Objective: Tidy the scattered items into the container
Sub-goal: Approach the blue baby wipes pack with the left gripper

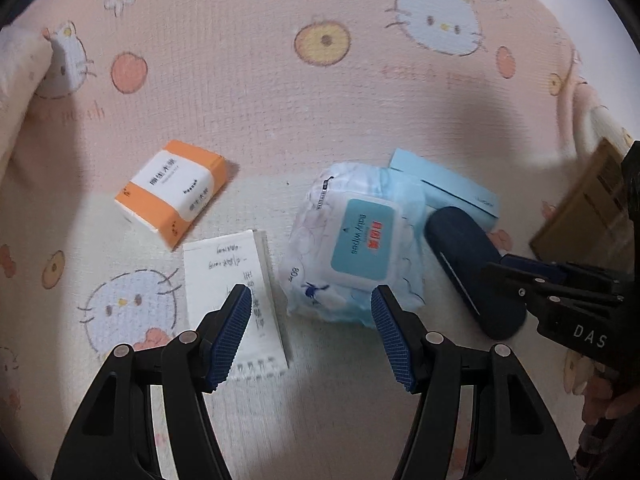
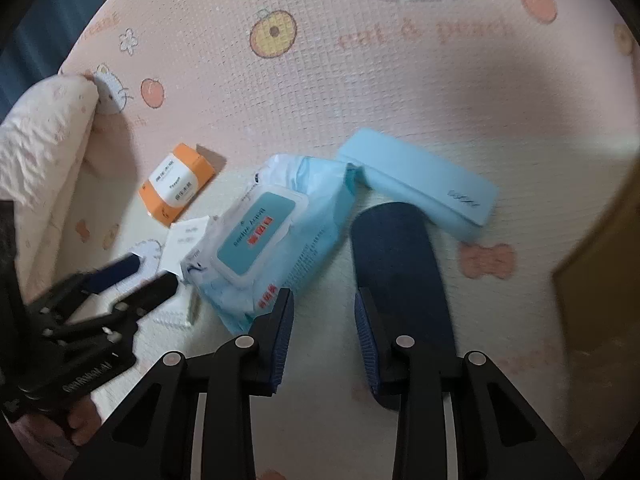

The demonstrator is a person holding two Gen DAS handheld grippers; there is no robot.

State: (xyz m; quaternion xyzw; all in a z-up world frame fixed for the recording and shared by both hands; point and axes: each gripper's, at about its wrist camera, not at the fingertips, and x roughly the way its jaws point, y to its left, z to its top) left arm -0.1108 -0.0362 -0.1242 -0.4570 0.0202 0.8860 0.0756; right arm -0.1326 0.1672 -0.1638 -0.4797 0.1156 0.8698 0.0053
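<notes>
I read "Baby Wipes" on the teal lid label of the wipes pack (image 1: 356, 244), at the centre of my left view, with "80" printed on its wrapper at seven o'clock of the lid. "DAS" stands in white on the black right claw (image 1: 532, 280) at four o'clock. The mat (image 1: 280, 100) reads "peach" at nine o'clock. Other print is illegible to me.

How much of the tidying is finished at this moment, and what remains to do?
Nothing looks done: the orange tissue pack, white paper pack, baby wipes, dark blue case and light blue case all lie on the mat. Neither gripper holds anything: the left gripper is open between paper pack and wipes; the right gripper is open beside the dark case. All five remain for the cardboard box.
</notes>
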